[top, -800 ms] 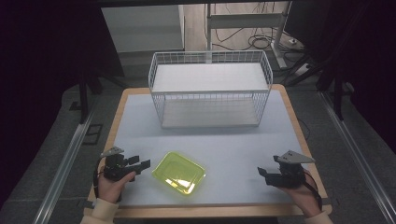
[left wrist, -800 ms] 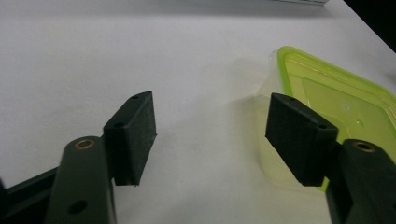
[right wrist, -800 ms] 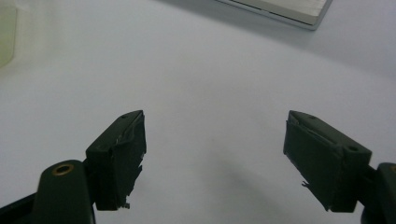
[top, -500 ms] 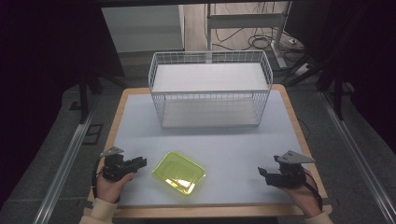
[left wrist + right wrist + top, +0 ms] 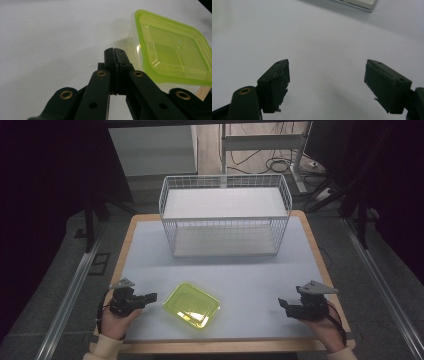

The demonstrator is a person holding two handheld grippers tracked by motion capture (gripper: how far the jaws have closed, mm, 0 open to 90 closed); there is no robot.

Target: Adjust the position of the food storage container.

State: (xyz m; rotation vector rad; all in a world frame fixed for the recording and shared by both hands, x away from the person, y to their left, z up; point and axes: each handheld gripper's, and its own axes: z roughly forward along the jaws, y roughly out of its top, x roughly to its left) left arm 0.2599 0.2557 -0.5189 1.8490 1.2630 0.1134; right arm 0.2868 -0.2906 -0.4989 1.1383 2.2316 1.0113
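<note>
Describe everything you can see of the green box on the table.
The box is a shallow, translucent yellow-green plastic container, roughly rectangular with rounded corners and a raised rim. In the left gripper view its clear walls show below a green top that looks like a lid. It lies flat on the white table near the front edge, turned at an angle, well in front of the wire basket. Nothing grips it: the left tool, shut, sits just beside it.

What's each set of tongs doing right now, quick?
Left tongs: closed, holding nothing, beside the green container.
Right tongs: open, holding nothing, over bare table.
</note>
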